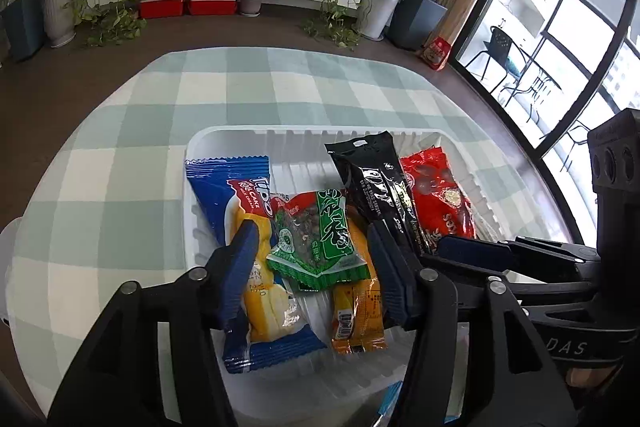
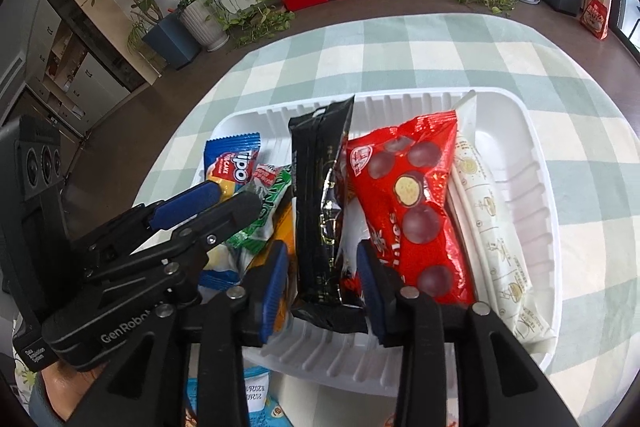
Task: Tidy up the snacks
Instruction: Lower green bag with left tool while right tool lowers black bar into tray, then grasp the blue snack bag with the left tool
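Nearest my right camera, a pale blue packet (image 2: pixel 256 393) lies on the surface below the tray, cut off by the frame edge and partly hidden by the tool arms; my left view catches only a blue sliver of it.

My left tool (image 1: pixel 312 247) hangs spread over the white tray (image 1: pixel 240 139), its blue pads either side of the green packet (image 1: pixel 320 243) without touching it that I can see. That packet lies on top of the blue roll-cake packet (image 1: pixel 236 203) and an orange packet (image 1: pixel 356 311), hiding the middle of both.

My right tool (image 2: pixel 322 271) is also spread, straddling the near end of the black packet (image 2: pixel 320 195); whether a pad touches it I cannot tell. Beside it lies the red chocolate-ball packet (image 2: pixel 412 195).

The right view alone shows a cream packet (image 2: pixel 496 227) along the tray's right wall, which the red packet partly covers. I count six packets in the tray.

Beyond, the checked surface (image 1: pixel 280 83) carries the tray.
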A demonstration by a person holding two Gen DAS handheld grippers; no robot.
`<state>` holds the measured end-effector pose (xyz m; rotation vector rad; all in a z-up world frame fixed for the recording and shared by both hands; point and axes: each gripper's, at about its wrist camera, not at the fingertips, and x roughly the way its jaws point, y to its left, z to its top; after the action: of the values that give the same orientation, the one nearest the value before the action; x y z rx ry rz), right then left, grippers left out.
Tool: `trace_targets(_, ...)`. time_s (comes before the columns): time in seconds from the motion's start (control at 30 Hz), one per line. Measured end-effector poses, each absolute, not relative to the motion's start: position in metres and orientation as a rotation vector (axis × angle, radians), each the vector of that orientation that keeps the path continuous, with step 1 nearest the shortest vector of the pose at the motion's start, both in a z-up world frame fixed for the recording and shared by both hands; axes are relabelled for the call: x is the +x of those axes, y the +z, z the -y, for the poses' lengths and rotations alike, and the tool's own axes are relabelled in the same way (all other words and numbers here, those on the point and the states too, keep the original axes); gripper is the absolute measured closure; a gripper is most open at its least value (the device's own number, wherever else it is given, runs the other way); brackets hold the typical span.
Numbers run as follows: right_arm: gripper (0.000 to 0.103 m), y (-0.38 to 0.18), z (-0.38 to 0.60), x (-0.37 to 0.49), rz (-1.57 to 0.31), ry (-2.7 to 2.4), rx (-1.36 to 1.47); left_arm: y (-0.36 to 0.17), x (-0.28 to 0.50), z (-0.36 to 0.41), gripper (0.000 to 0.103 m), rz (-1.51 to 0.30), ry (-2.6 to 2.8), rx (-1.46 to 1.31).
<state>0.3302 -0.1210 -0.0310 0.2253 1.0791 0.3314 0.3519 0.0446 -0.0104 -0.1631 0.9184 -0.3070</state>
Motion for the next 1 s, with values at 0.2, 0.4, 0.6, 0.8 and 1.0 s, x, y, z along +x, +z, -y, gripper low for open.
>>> trace_targets(0.2, 0.034, -0.004, 0.132, 0.308, -1.016, 0.356, 0.260, 0.021, 0.315, -0.058, 0.011, -0.853, -0.290, -0.194)
trace_targets(0.4, 0.018, 0.026, 0.156, 0.255, -0.904, 0.370, 0.270, 0.037, 0.252, -0.066, 0.003, -0.837, -0.279, -0.215)
trace_targets(0.6, 0.014, 0.031, 0.193, 0.184, -0.817, 0.336, 0.251, 0.026, 0.180, -0.077, 0.002, -0.843, -0.249, -0.292)
trace_targets(0.8, 0.013, 0.003, 0.242, 0.131, -0.824, 0.223, 0.405, 0.010, 0.143, -0.061, 0.002, -0.873, -0.219, -0.312)
trace_targets(1.0, 0.013, -0.009, 0.248, 0.111, -0.815, 0.199, 0.448, -0.001, 0.148, -0.028, 0.002, -0.938, -0.202, -0.276)
